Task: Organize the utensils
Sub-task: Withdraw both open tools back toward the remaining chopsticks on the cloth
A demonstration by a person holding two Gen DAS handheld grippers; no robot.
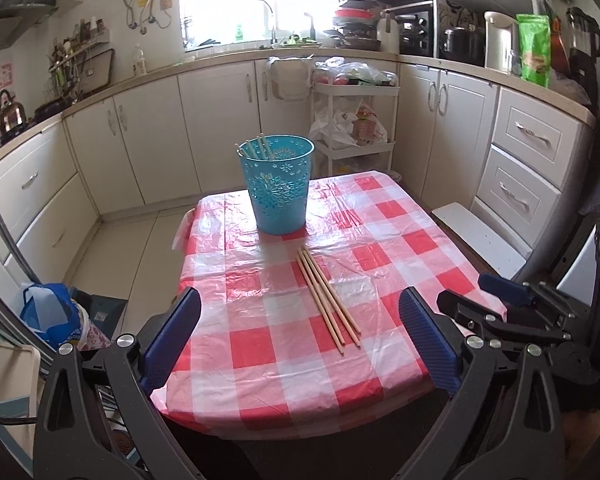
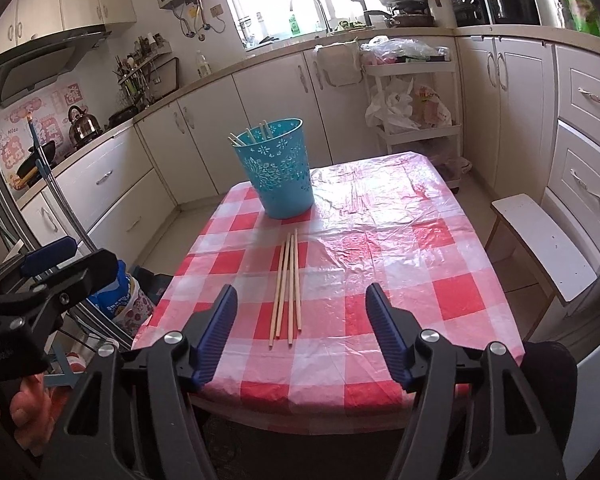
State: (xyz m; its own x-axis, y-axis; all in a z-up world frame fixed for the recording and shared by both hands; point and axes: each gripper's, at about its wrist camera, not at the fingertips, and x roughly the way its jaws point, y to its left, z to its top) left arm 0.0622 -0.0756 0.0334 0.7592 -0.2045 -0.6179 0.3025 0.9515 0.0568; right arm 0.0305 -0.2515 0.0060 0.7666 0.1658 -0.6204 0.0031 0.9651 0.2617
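On the checked surface (image 2: 400,264), four loose wooden chopsticks (image 2: 287,292) lie side by side near the middle, nothing blocking them. A teal basket (image 2: 278,172) stands at their 12 o'clock, well apart, with about four more sticks (image 2: 249,136) leaning inside. A white stool (image 2: 540,240) sits at 3 o'clock beside the surface. The left tool (image 1: 300,336) and the right tool (image 2: 302,332) both gape wide, empty, above the near edge.
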